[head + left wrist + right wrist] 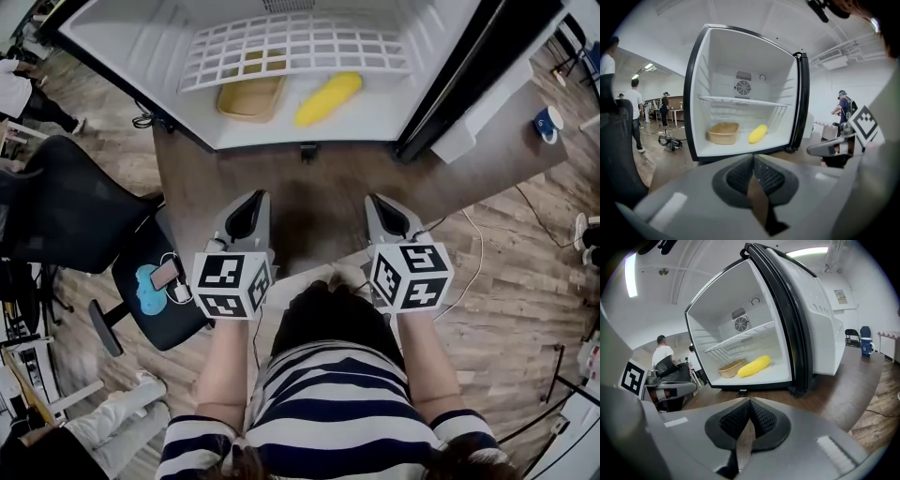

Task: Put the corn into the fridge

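The smooth yellow corn (pixel 328 97) is lying in the fridge (pixel 141 47) beside a tan tray (pixel 250 98), well ahead of the left gripper (pixel 254 198) and right gripper (pixel 377 201), both sitting closed, empty.

Lab-like workroom — office chair (pixel 70 211), ceiling ducts (pixel 833 55), people (pixel 635 105) standing about.

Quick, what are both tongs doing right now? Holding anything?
Left tongs: closed, holding nothing.
Right tongs: closed, holding nothing.
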Motion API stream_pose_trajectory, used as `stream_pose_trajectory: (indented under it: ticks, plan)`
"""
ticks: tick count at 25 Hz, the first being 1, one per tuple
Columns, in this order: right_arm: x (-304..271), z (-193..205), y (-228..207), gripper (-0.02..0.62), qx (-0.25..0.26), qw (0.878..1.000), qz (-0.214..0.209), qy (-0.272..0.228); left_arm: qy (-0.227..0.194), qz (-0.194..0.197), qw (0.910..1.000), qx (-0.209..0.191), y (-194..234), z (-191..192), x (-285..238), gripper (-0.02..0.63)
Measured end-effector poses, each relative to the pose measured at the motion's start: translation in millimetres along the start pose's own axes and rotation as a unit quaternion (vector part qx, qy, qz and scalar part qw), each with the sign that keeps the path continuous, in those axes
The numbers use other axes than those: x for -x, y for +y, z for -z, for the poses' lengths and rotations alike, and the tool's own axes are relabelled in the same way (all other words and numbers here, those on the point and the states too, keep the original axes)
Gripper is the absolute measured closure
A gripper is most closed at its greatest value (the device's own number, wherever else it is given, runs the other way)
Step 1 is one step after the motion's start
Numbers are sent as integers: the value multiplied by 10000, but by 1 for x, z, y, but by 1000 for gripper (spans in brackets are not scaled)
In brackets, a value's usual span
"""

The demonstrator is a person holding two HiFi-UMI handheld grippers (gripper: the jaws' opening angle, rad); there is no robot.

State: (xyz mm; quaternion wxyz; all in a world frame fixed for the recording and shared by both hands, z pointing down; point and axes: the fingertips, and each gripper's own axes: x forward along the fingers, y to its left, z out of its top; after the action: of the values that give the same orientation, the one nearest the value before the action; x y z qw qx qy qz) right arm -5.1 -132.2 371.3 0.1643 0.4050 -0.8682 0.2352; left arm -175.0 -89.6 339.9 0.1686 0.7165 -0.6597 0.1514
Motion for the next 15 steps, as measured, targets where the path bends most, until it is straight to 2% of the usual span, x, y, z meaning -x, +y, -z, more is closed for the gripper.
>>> stream_pose_trajectory:
  ticks: [15]
  plan:
    - [6, -14, 1, 603, 129, 9999, -75, 31, 126, -272, 9995, 52, 14, 4, 25, 606]
